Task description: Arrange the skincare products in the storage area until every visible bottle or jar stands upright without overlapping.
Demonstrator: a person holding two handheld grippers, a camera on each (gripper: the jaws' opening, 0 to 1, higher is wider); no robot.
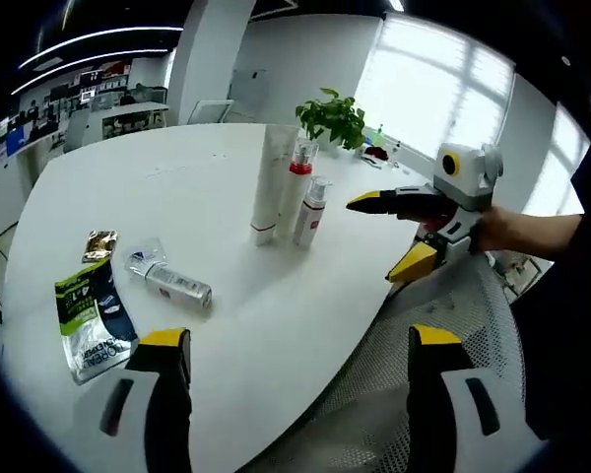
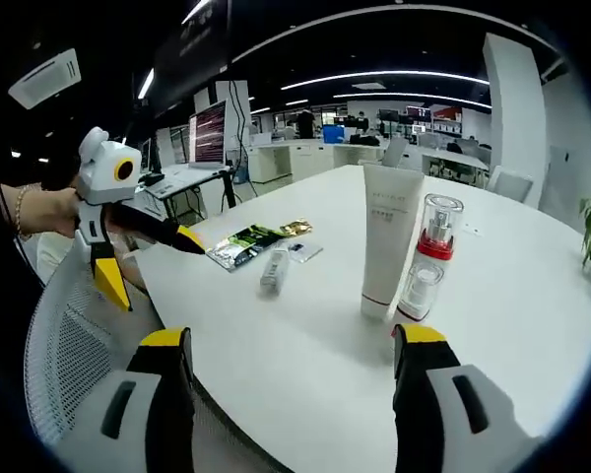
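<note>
Grippers both off the table, nothing held. My left gripper [image 1: 288,345] hovers over the near tabletop edge, jaws wide apart, empty. In the right gripper view it shows at the left [image 2: 148,258], over the mesh chair [image 2: 59,365], a hand [image 2: 39,212] gripping it, its tips pointing at the table's edge.

My right gripper [image 2: 288,345] sits above the near edge too, jaws spread, empty. In the left gripper view it comes in from the right [image 1: 384,236], a hand [image 1: 517,229] behind it, upper tip aimed at the bottles.

White round table [image 1: 177,168]: its curved near edge runs under both grippers, chair just past it. Plenty of bare tabletop around the upright group and toward the far edge.

Upright, mid-table, close together:
- white tube [image 1: 271,182], long axis vertical, cap down
- red-collared pump bottle [image 1: 297,182] just beside it
- small clear-capped bottle [image 1: 312,212] in front, nearest the right gripper

Lying flat, toward the left edge in the left gripper view:
- silver bottle [image 1: 177,284], long axis along the tabletop, clear cap end pointing away from the near edge
- green-and-black sachet [image 1: 91,320] flat beside it
- small gold sachet [image 1: 99,244] beyond that

Potted plant [image 1: 333,118] at the far edge, well apart from the products.
</note>
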